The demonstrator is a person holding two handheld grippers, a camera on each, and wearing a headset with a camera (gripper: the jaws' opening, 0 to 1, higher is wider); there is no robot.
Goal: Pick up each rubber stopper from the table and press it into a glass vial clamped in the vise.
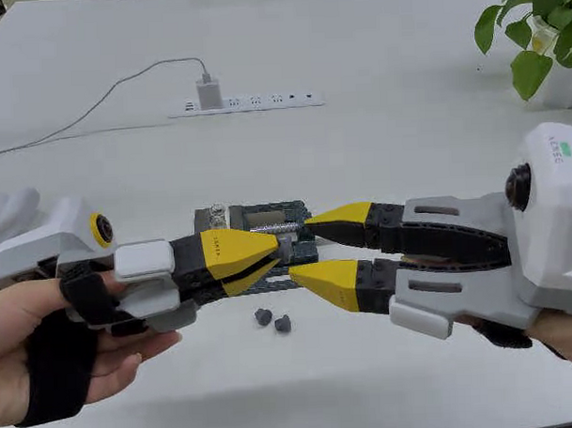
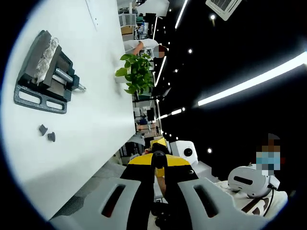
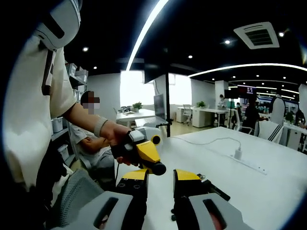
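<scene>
2 stoppers (image 1: 263,316) lie near vise (image 1: 263,218) (vials (image 2: 46,57) seemingly clamped).

A white power strip (image 1: 263,102) lies far back on the pale desk (image 1: 402,50). A white charger (image 1: 208,90) is plugged into it, and its grey cable (image 1: 85,112) trails off to the left. A leafy green plant (image 1: 533,22) stands at the right edge, seemingly in a white pot.

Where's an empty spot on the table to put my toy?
The wide bare table between the power strip and the plant is free, and so is the stretch from the strip to the vise. It is crowded around the vise, where the left gripper, right gripper and two stoppers are.
</scene>
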